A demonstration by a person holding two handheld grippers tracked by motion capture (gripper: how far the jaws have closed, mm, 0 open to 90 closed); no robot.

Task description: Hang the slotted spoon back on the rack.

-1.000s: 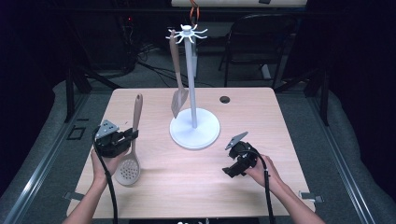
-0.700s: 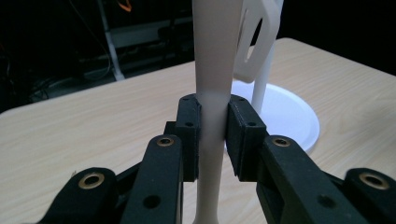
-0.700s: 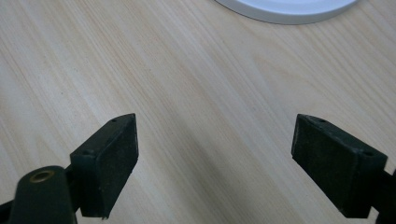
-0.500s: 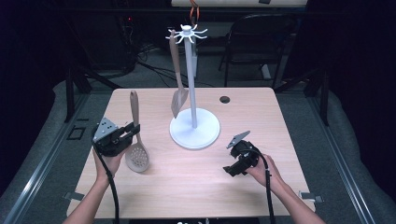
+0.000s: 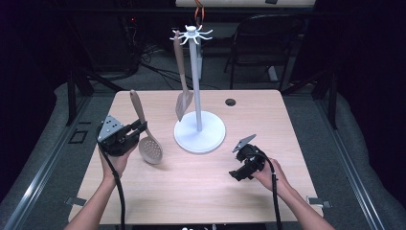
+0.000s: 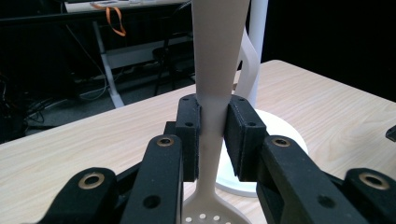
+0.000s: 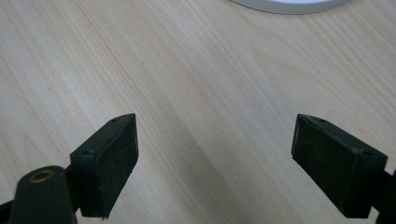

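My left gripper (image 5: 137,130) is shut on the handle of a beige slotted spoon (image 5: 149,147), held off the table at the left, its perforated head tilted down to the right and its handle rising up and to the left. In the left gripper view both pads clamp the spoon handle (image 6: 214,100) at its narrow neck, inside my left gripper (image 6: 213,135). A white utensil stand (image 5: 198,132) is at the table's centre, with a beige spatula (image 5: 182,91) hanging from its top hooks. My right gripper (image 5: 238,173) rests low at the front right, open and empty. Bare wood lies between the jaws of my right gripper (image 7: 229,158).
The wooden table (image 5: 201,191) has a small black round cap (image 5: 231,102) near its back right. The stand's white base (image 7: 285,4) lies just beyond my right gripper. A chair (image 5: 268,43) and cables sit on the dark floor behind the table.
My left gripper has lifted the slotted spoon off the table and carried it right, toward the stand, the handle tilting leftward. The right gripper has stayed put.
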